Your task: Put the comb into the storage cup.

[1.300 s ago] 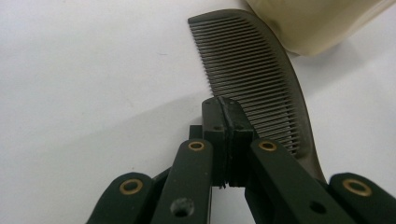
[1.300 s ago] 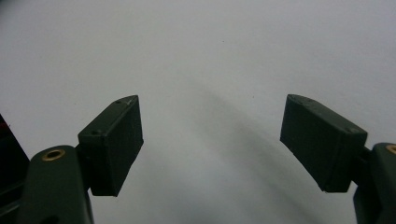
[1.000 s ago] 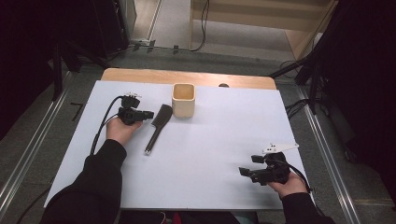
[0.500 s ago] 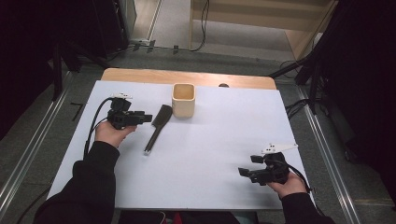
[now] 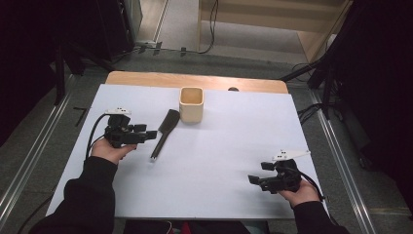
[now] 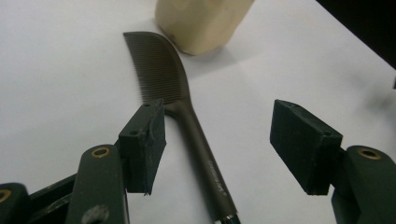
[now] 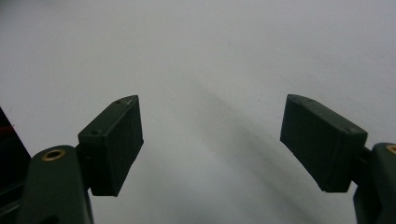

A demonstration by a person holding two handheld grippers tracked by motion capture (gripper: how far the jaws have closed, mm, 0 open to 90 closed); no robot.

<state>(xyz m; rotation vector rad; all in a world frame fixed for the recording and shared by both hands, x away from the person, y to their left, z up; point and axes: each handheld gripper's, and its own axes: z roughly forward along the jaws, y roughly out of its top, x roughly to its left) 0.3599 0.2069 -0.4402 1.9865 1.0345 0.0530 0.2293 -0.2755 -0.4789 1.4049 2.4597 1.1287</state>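
Comb (image 5: pixel 163 134), dark brown, lies flat on white sheet (image 5: pixel 219 156) that covers table; toothed end points toward far edge, thin handle points back toward person; in high view it sits left of centre, its toothed end just beside cream cup (image 5: pixel 191 104) but whether they touch I can't tell. Cup stands upright, square-ish w/ rounded corners, near far edge of sheet; bare wood strip of tabletop (image 5: pixel 195 80) shows behind it.

Left gripper (image 5: pixel 152 134) is held in left hand (image 5: pixel 111 148) at left side of sheet, jaws pointing toward comb, tips just short of its handle in high view; its jaws have just been opening and now stand wide apart. In left gripper view comb (image 6: pixel 187 121) lies on sheet between and beyond the two black pads (image 6: pixel 144 144); handle runs down to bottom edge of that view, teeth fan toward cup (image 6: pixel 201 21) at top; neither pad presses on comb, so it's released, nothing grasped.

Right gripper (image 5: pixel 254 179) is in right hand (image 5: pixel 297 192) near right front corner of sheet, well apart from comb and cup, jaws pointing left across table; grey plate (image 5: pixel 291 155) on top. In right gripper view its pads (image 7: pixel 114 144) are spread wide over bare white sheet w/ nothing between them; released too.

Black cable (image 5: pixel 95 131) loops from left gripper back by wrist.
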